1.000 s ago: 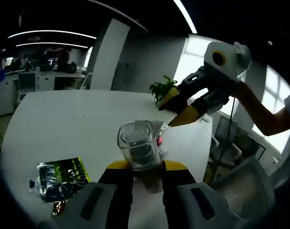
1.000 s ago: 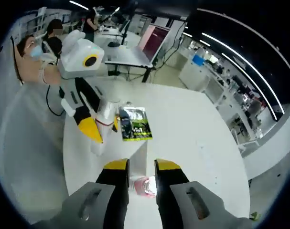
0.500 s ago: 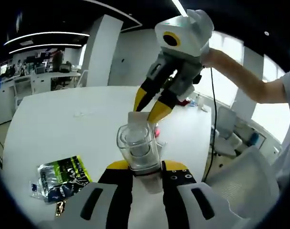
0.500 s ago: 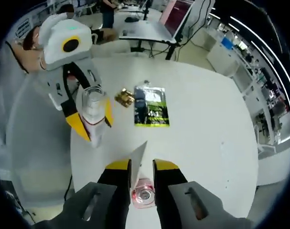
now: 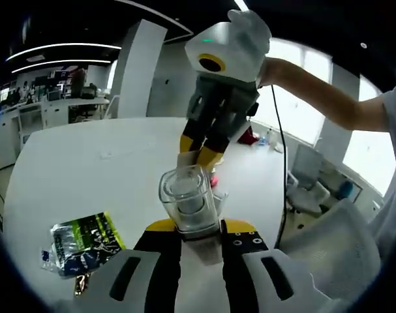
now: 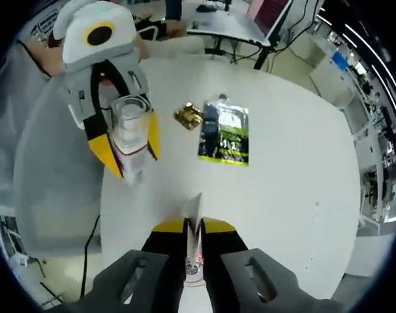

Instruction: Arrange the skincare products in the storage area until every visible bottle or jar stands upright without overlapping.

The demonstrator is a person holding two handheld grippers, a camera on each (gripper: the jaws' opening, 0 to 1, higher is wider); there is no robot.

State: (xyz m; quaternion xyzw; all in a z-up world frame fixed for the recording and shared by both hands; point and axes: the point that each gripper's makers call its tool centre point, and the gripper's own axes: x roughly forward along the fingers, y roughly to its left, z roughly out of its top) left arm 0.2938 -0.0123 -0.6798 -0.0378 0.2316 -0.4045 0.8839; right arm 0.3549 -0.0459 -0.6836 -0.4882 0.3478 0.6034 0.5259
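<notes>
The left gripper (image 5: 194, 229) is clamped on a clear-capped square bottle (image 5: 188, 199) above the white round table (image 5: 87, 169). The right gripper (image 6: 194, 228) is closed on a flat white tube (image 6: 195, 218). Collision risk: the grippers work close together.

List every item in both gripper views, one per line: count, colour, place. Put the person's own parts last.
Clear plastic bottle with a clear cap: one, transparent, clamped between the left gripper's jaws, above the table.
Flat white tube with a pink cap: one, pinched between the right gripper's jaws.
Green and black foil sachet: one, lying flat on the table.
Small gold wrapped item: one, beside the sachet.
Round white table: one, under everything.
Left gripper: yellow-tipped, shut on the bottle.
Right gripper: yellow-tipped, shut on the tube.
Person's forearm: one, behind the right gripper.
</notes>
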